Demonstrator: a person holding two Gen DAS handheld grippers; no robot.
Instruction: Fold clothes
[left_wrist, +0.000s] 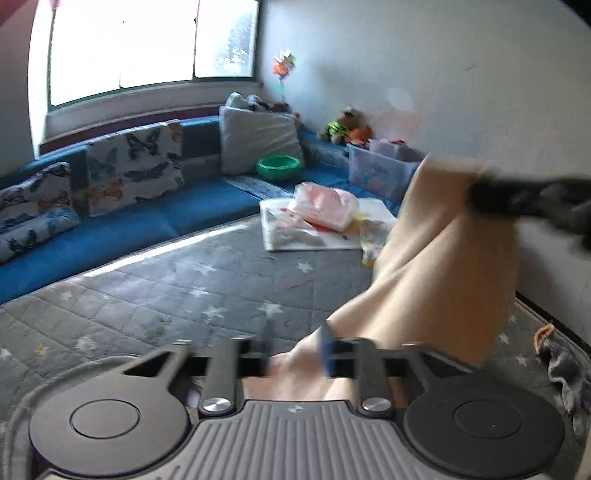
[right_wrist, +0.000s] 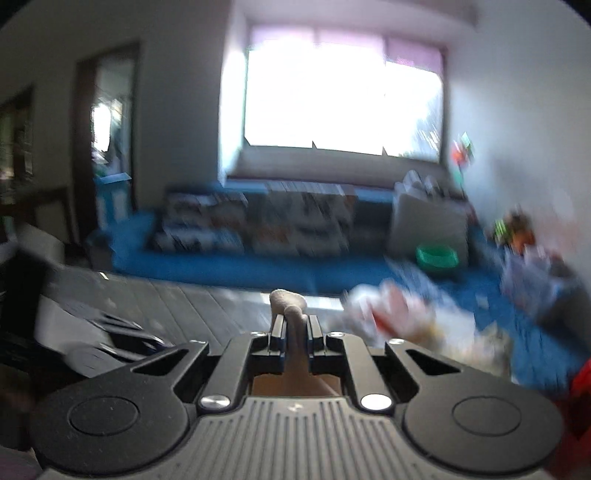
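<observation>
A beige garment hangs stretched in the air between both grippers, above a grey star-patterned quilt. In the left wrist view my left gripper is shut on the garment's lower edge, its fingers blurred. The right gripper shows at the right of that view, gripping the garment's upper edge. In the right wrist view my right gripper is shut on a bunched fold of the beige garment, which sticks up between the fingers.
A blue sofa bench with butterfly cushions runs under the window. A green bowl, a clear storage box, plastic bags on a white sheet and a dark cloth lie around the quilt.
</observation>
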